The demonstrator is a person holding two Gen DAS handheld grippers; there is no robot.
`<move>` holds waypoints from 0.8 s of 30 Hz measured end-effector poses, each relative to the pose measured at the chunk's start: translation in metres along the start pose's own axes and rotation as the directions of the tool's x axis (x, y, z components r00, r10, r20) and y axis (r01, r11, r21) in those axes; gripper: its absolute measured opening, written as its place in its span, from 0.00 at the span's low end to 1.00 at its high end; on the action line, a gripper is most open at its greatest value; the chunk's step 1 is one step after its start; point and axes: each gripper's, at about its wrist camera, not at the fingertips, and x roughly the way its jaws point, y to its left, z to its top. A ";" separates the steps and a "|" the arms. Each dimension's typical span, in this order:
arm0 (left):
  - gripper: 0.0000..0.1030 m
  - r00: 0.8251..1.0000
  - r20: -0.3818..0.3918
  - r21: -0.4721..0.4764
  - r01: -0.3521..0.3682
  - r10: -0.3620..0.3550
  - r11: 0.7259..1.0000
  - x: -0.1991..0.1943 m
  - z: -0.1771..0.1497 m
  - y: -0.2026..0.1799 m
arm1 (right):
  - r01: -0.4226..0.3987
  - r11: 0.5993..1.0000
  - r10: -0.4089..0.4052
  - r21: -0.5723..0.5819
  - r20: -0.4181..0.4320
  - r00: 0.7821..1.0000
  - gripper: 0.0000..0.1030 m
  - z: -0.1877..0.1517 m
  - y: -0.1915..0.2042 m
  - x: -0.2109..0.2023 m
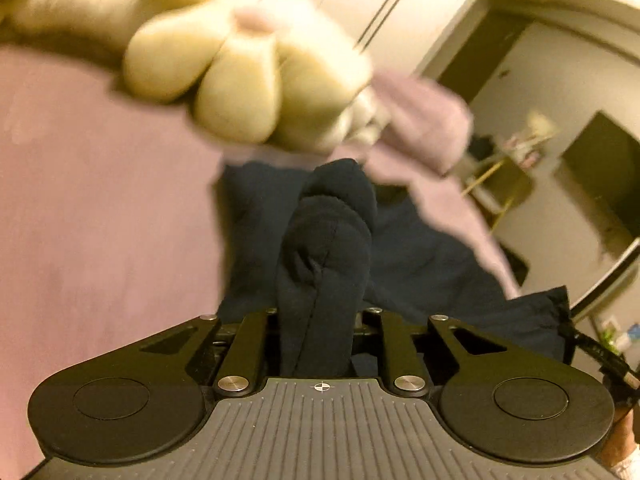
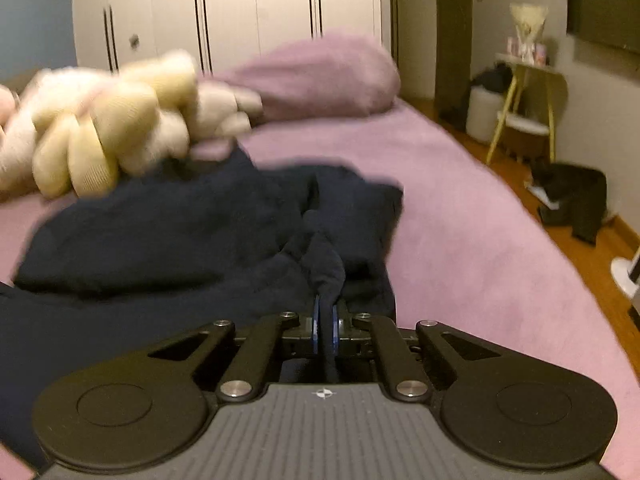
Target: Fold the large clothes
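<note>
A dark navy garment (image 1: 324, 240) lies crumpled on the pink bed sheet (image 1: 100, 200). My left gripper (image 1: 316, 316) is shut on a thick bunched fold of it, and the cloth rises over the fingers and hides them. In the right wrist view the same navy garment (image 2: 160, 232) spreads to the left across the pink sheet (image 2: 460, 220). My right gripper (image 2: 326, 320) is shut on a thin fold of it, pinched between the blue pads (image 2: 317, 322). Both held folds look lifted off the sheet.
A cream flower-shaped plush cushion (image 2: 108, 128) (image 1: 240, 68) lies just beyond the garment, beside a pink pillow (image 2: 328, 76). White wardrobe doors (image 2: 240, 12) stand behind the bed. The bed's right edge drops to a wooden floor with a yellow side table (image 2: 524, 92) and dark clothing (image 2: 572, 196).
</note>
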 end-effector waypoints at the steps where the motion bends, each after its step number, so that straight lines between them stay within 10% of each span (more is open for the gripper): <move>1: 0.18 0.999 0.032 0.020 0.002 -0.003 1.000 0.000 0.010 -0.006 | -0.013 1.000 0.012 0.025 0.038 0.999 0.05 0.008 -0.003 -0.009; 6: 0.19 0.993 0.070 0.089 -0.097 0.091 0.991 0.055 0.045 -0.017 | 0.011 0.995 -0.026 0.098 0.157 0.987 0.06 0.046 -0.011 -0.015; 10: 0.24 0.985 -0.025 0.077 -0.169 0.171 0.983 0.112 0.040 -0.003 | 0.071 0.987 -0.083 0.142 0.081 0.993 0.06 0.052 -0.018 0.034; 15: 0.59 0.984 -0.100 0.077 -0.141 0.149 0.987 0.131 0.019 0.012 | 0.105 0.984 -0.094 0.143 -0.081 0.992 0.11 0.032 -0.025 0.087; 18: 0.47 0.979 -0.123 0.081 -0.151 0.160 0.985 0.133 0.015 0.017 | 0.069 0.985 -0.056 0.158 -0.087 0.995 0.21 0.026 -0.030 0.090; 20: 0.16 0.979 -0.129 0.066 -0.151 0.159 0.986 0.129 0.018 0.017 | 0.042 0.986 -0.024 0.162 -0.110 0.994 0.22 0.026 -0.032 0.096; 24: 0.14 0.994 -0.060 0.093 -0.084 0.090 0.992 0.089 0.043 -0.010 | 0.055 0.996 -0.047 0.075 -0.107 0.993 0.07 0.025 -0.016 0.093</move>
